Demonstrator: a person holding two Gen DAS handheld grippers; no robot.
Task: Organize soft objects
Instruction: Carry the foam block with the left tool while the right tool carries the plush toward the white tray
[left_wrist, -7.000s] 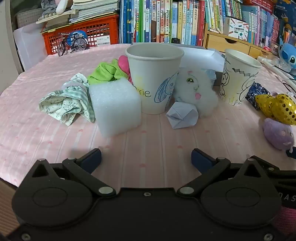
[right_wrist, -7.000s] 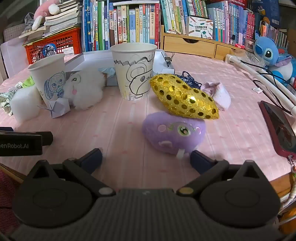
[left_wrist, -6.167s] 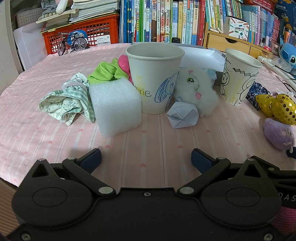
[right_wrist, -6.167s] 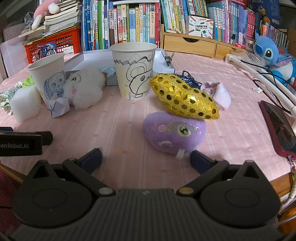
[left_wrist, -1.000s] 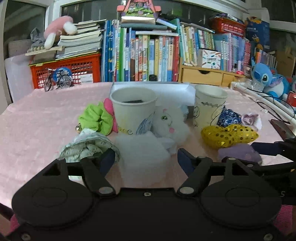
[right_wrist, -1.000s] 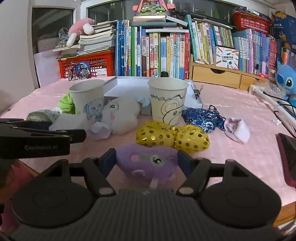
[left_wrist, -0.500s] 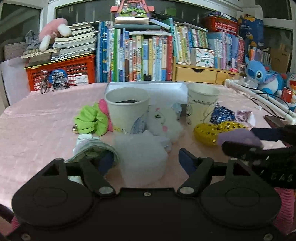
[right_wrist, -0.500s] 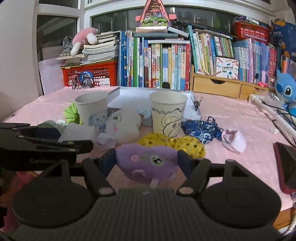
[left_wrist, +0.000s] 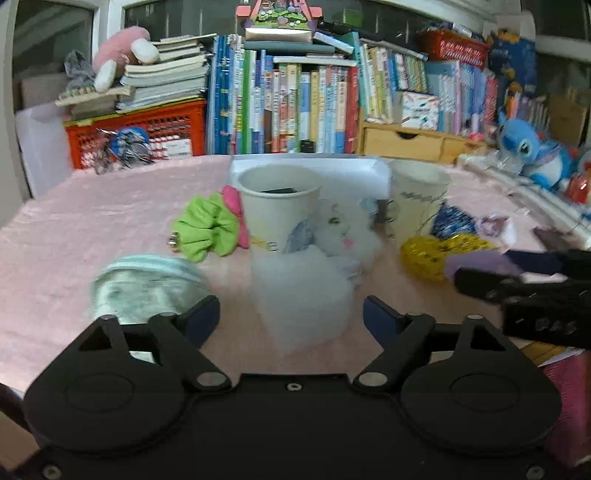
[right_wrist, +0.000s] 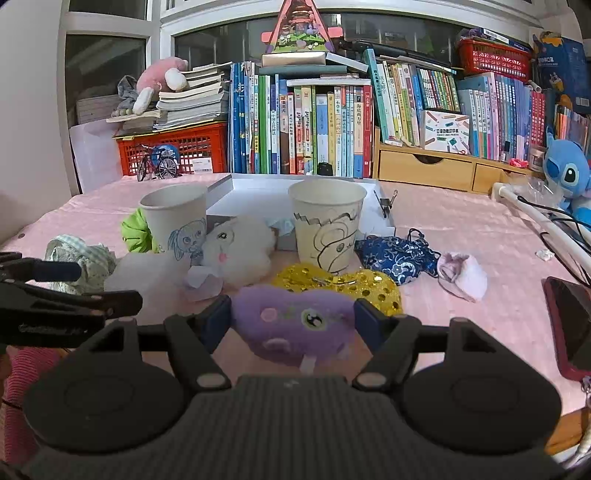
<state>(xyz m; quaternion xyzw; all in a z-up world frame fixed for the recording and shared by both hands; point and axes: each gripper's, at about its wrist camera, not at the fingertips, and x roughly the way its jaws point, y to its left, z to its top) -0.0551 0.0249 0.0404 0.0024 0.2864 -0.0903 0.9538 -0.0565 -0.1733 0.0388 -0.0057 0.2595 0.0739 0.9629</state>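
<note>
Landmark: the cup with the egg drawing (right_wrist: 327, 221), upright on the worktop (right_wrist: 480, 229).

- Left of it: fluffy toy (right_wrist: 236, 253), then a second cup (right_wrist: 175, 221), upright.
- Left of second cup: scrunchie (left_wrist: 207, 230); foam block (left_wrist: 303, 295) in front of that cup; striped cloth (left_wrist: 147, 288) left of the block.
- In front of landmark: sequin pouch (right_wrist: 340, 282), touching or just beside its base.
- Right of it: patterned pouch (right_wrist: 397, 258), then small sock (right_wrist: 461, 275).
- Behind it: flat tray (right_wrist: 258, 192), then a row of books (right_wrist: 314, 129).
</note>
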